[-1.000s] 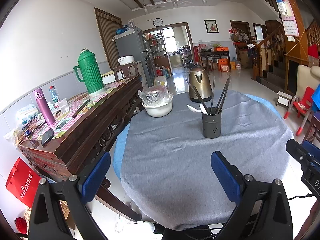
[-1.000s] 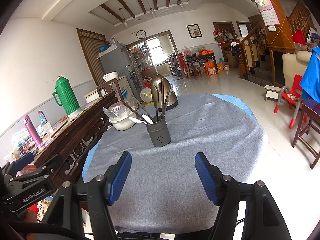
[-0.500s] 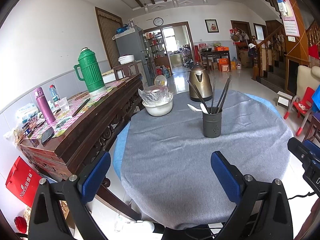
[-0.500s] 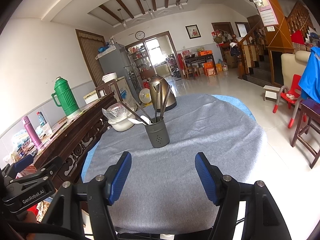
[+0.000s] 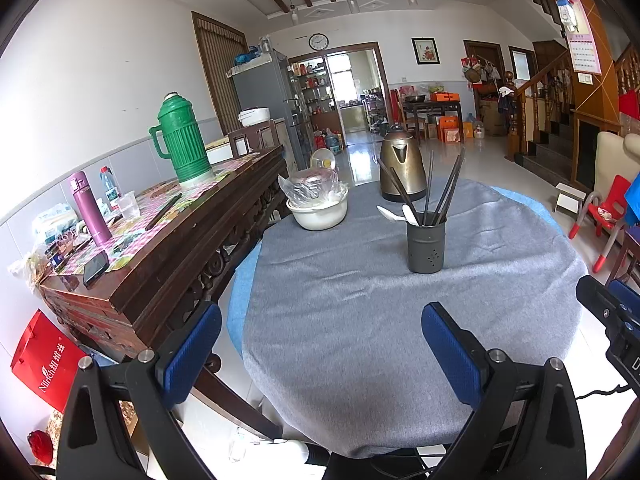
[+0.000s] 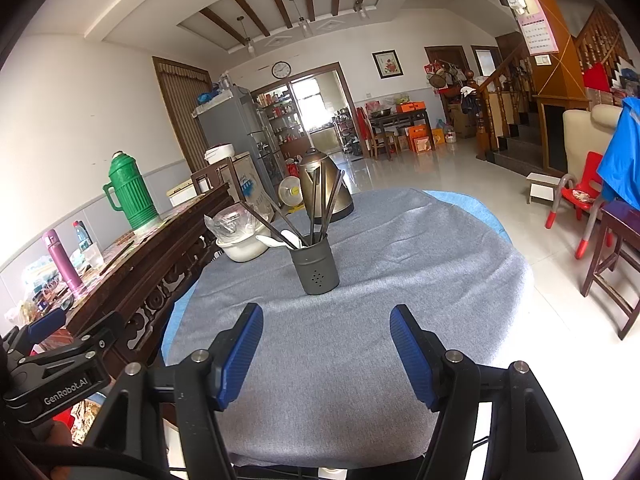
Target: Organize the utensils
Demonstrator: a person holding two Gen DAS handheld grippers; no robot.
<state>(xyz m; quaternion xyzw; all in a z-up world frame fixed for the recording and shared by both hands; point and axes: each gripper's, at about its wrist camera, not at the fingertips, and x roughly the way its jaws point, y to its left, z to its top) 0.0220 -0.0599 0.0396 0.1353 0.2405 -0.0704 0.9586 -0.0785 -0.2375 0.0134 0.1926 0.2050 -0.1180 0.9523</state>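
A dark grey utensil holder (image 5: 426, 247) (image 6: 315, 266) stands upright near the middle of the round table with the grey cloth (image 5: 360, 320) (image 6: 360, 340). Several dark chopsticks (image 5: 442, 190) (image 6: 320, 208) and white spoons (image 5: 394, 214) (image 6: 280, 238) stick out of it. My left gripper (image 5: 320, 354) hovers over the near table edge, open, with nothing between its blue pads. My right gripper (image 6: 326, 354) is open too, empty, a short way in front of the holder. The right gripper's body (image 5: 612, 320) shows at the right edge of the left wrist view.
A white bowl with a plastic-wrapped dish (image 5: 318, 208) (image 6: 240, 240) and a brass kettle (image 5: 402, 170) (image 6: 320, 184) stand at the table's far side. A dark wooden sideboard (image 5: 160, 248) with a green thermos (image 5: 182, 144) runs along the left. Chairs (image 6: 612, 256) stand to the right.
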